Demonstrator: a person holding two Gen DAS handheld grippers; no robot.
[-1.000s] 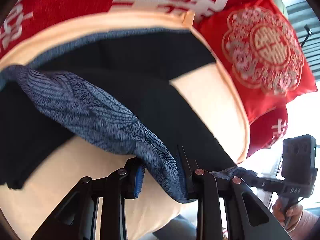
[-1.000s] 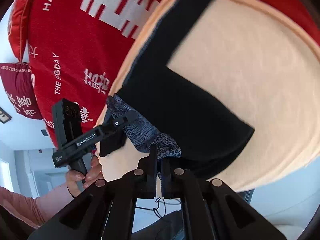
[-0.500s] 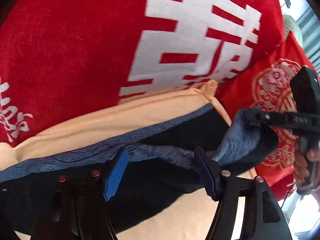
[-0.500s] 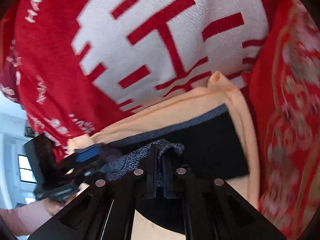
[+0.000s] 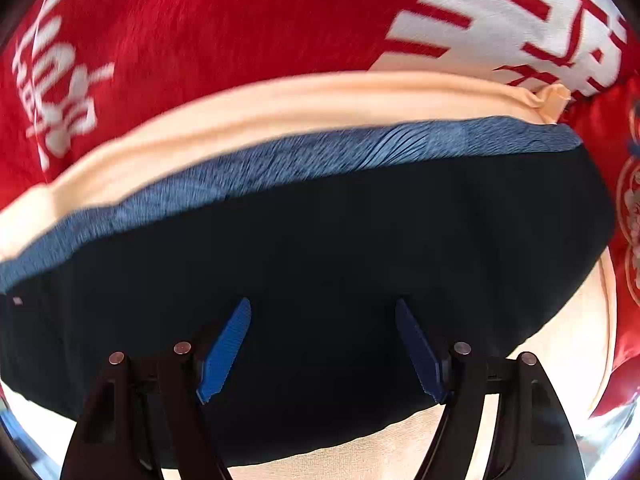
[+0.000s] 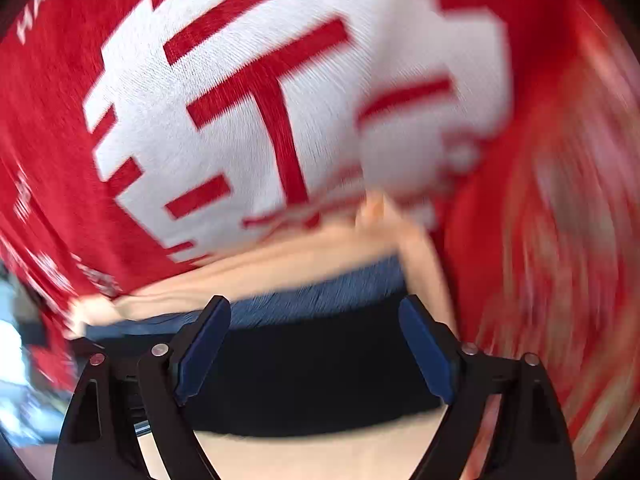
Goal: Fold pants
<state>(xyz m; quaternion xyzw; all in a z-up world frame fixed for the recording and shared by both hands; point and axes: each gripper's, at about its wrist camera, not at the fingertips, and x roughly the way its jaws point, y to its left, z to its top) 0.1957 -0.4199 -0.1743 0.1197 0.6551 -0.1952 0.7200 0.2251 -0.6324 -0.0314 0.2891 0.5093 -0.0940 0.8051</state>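
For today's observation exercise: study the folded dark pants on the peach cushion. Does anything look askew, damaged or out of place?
Nothing stands out. The dark navy pants lie flat and folded on the peach cushion, their blue patterned band along the far edge. The left gripper and right gripper are open, holding nothing.

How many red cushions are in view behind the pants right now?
2. One large red cushion with white lettering stands behind the pants; a second patterned cushion sits at their right edge. More may be hidden.
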